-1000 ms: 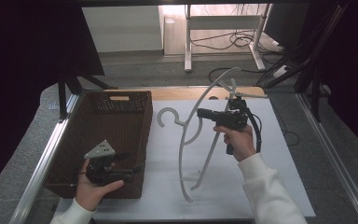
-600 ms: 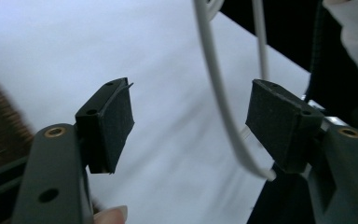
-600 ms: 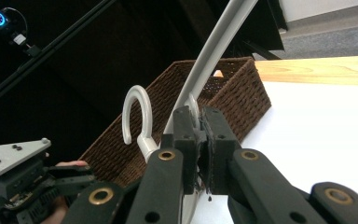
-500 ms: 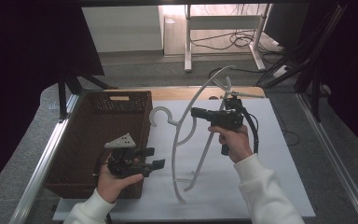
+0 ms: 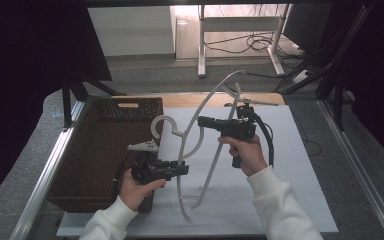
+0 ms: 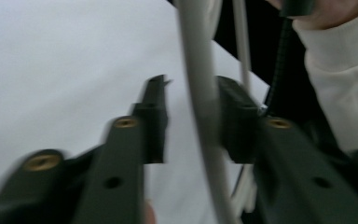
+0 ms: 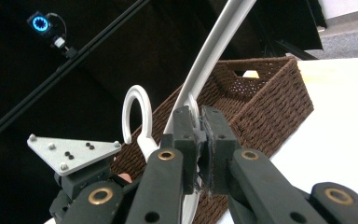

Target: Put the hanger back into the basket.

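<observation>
My right gripper (image 5: 203, 121) fingers clamped on a smooth white plastic hanger (image 5: 190, 150), my left gripper (image 5: 182, 170) fingers spread around its curved rod, brown woven basket (image 5: 100, 150) on the white counter (image 5: 300, 165)

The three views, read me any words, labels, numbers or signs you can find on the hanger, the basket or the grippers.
None can be read.
White plastic hanger: no lettering shows.
Brown woven basket: the pale tag on its far rim is too small to read.
Left gripper, right gripper and grey three-cornered plate: only screws and holes.
</observation>
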`<action>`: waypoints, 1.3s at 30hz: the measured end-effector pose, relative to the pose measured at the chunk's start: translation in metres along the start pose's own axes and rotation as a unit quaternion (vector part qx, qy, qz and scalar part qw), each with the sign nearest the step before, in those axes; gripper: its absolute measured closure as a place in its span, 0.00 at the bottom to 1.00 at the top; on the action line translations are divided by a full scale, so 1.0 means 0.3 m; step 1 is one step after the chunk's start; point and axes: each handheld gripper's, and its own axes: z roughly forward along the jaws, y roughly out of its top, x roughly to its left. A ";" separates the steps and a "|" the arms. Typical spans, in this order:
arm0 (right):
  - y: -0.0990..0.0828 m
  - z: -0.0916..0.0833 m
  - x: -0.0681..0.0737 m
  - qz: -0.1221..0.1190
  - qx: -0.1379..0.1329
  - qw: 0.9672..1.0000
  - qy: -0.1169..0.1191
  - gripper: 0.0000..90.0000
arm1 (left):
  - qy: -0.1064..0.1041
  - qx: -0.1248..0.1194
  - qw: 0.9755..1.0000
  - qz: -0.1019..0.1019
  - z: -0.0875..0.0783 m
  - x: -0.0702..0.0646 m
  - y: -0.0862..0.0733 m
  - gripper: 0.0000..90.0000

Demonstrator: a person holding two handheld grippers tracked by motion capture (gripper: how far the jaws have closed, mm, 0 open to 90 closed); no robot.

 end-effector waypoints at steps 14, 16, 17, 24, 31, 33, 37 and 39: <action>-0.013 0.013 -0.018 -0.009 0.014 1.000 -0.006 0.88 | -0.027 -0.027 0.997 -0.073 -0.041 0.044 -0.015 0.89; -0.017 0.016 -0.018 -0.012 0.021 1.000 -0.015 0.75 | -0.030 -0.039 0.995 -0.087 -0.051 0.055 -0.015 0.89; -0.018 0.016 -0.016 -0.015 0.023 0.999 -0.022 0.70 | -0.028 -0.044 0.995 -0.090 -0.056 0.059 -0.014 0.89; -0.045 -0.017 0.009 -0.036 0.063 0.996 -0.051 0.46 | -0.023 -0.063 0.992 -0.104 -0.077 0.080 -0.015 0.89; -0.102 -0.093 0.022 -0.055 0.088 0.993 -0.058 0.42 | -0.015 -0.068 0.993 -0.099 -0.088 0.080 -0.010 0.89; -0.119 -0.124 0.030 -0.058 0.089 0.993 -0.055 0.42 | -0.012 -0.070 0.993 -0.098 -0.093 0.082 -0.010 0.89; -0.154 -0.205 0.047 -0.075 0.084 0.991 -0.067 0.42 | -0.009 -0.072 0.993 -0.093 -0.108 0.080 -0.006 0.89; -0.170 -0.242 0.049 -0.087 0.081 0.990 -0.078 0.42 | -0.008 -0.077 0.993 -0.090 -0.122 0.076 -0.002 0.89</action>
